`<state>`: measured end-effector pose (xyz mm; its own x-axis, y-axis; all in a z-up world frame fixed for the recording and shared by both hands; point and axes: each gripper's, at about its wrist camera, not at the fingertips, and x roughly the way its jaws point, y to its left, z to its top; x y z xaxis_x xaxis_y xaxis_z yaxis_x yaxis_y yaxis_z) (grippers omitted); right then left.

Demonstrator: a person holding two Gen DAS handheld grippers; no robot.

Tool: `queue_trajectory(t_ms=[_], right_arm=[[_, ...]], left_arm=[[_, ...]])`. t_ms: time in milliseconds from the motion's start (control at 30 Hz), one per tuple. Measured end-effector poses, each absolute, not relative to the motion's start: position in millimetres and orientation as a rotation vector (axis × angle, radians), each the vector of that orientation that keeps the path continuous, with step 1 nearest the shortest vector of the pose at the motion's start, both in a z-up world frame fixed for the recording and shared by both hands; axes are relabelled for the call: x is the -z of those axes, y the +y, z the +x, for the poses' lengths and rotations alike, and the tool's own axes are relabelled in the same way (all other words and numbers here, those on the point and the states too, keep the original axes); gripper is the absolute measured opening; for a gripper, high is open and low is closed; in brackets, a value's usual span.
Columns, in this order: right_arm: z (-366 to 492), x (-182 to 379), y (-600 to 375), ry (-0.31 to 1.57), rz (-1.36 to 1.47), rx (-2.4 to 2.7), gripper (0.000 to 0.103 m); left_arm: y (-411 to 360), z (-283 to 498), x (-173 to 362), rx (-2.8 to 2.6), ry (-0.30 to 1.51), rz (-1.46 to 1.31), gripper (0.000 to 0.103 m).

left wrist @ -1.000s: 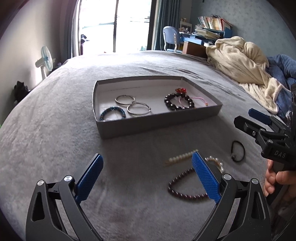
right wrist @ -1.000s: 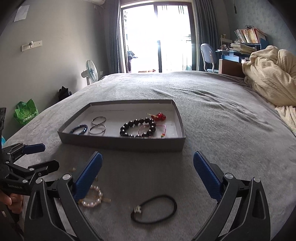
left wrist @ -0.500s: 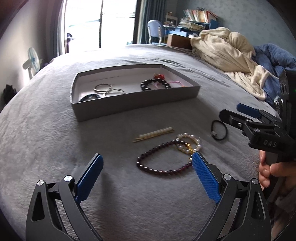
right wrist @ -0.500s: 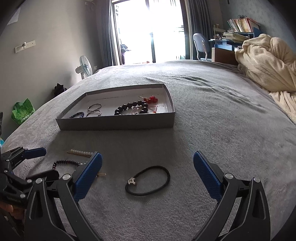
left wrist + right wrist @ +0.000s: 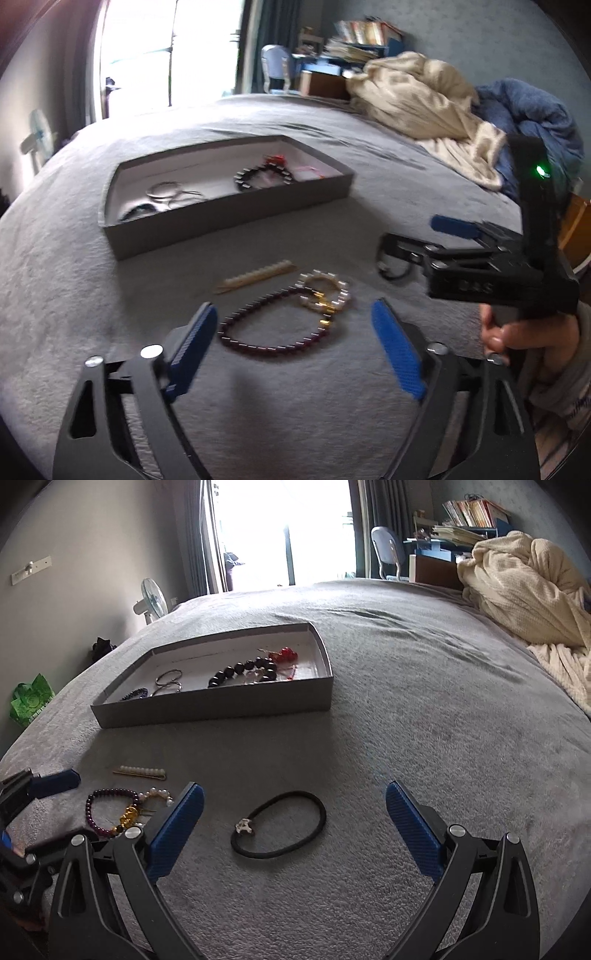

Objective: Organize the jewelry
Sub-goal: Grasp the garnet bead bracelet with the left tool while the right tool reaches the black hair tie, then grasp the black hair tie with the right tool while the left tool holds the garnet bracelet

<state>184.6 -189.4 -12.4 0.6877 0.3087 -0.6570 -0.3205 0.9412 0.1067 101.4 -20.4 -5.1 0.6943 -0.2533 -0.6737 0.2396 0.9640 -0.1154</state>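
Note:
A grey tray (image 5: pixel 236 229) (image 5: pixel 221 705) on the grey bed holds silver rings (image 5: pixel 166 190), a black bead bracelet (image 5: pixel 243 672), a dark blue bracelet and a red charm. In front of it lie a pearl hair clip (image 5: pixel 255 277) (image 5: pixel 142 771), a dark red bead bracelet (image 5: pixel 266 332) (image 5: pixel 98 812), a pearl bracelet with a gold charm (image 5: pixel 325 295) and a black hair tie (image 5: pixel 280 823). My left gripper (image 5: pixel 295 347) is open just above the dark red bracelet. My right gripper (image 5: pixel 295 827) is open just above the hair tie; it also shows in the left wrist view (image 5: pixel 417 240).
A cream blanket (image 5: pixel 528 602) and a blue duvet (image 5: pixel 535 122) are piled at the bed's right side. A fan (image 5: pixel 151 602) and a green bag (image 5: pixel 31 701) stand on the floor left of the bed. A desk with books stands behind.
Both grippers have drawn back and lower toward the bed. The loose jewellery now sits between the left fingers, and the hair tie between the right fingers. Both stay open.

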Motion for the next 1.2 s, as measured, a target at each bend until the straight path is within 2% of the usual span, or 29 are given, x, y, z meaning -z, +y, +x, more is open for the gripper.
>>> queue_trajectory(t_ms=[33, 167, 300, 333, 433, 633, 833, 967, 1033, 1133, 1200], right_arm=[[185.1, 13.1, -189.8, 0.737, -0.015, -0.35, 0.097], [186.6, 15.0, -190.4, 0.754, -0.012, -0.344, 0.097], [188.0, 17.2, -191.5, 0.77, -0.005, -0.339, 0.096], [188.6, 17.9, -192.3, 0.775, 0.0, -0.338, 0.094], [189.7, 21.3, -195.6, 0.797, 0.019, -0.336, 0.082], [191.8, 28.7, -201.6, 0.842, 0.049, -0.33, 0.055], [194.1, 32.0, -197.3, 0.867, 0.025, -0.334, 0.037], [194.7, 33.0, -196.3, 0.871, 0.017, -0.342, 0.029], [194.1, 32.7, -194.8, 0.869, 0.011, -0.354, 0.019], [192.0, 31.8, -193.3, 0.861, 0.002, -0.367, 0.01], [190.6, 30.9, -193.2, 0.851, 0.005, -0.373, 0.007]], left_arm=[[-24.6, 102.5, 7.4, 0.288, 0.766, -0.003, 0.066], [-35.1, 108.0, 16.7, 0.29, 0.812, 0.045, 0.049], [-34.5, 111.9, 21.5, 0.264, 0.831, 0.059, 0.026], [-33.2, 111.7, 21.6, 0.255, 0.83, 0.066, 0.018], [-22.8, 109.4, 19.7, 0.243, 0.818, 0.047, 0.009], [8.1, 106.8, 16.1, 0.171, 0.8, 0.029, 0.009], [24.5, 112.1, 18.7, 0.143, 0.818, -0.019, 0.009], [24.4, 115.8, 21.9, 0.146, 0.831, -0.032, 0.009], [25.1, 116.3, 22.7, 0.149, 0.833, -0.042, 0.009], [27.6, 115.8, 23.4, 0.158, 0.834, -0.065, 0.009], [29.9, 115.1, 22.9, 0.165, 0.831, -0.084, 0.009]])
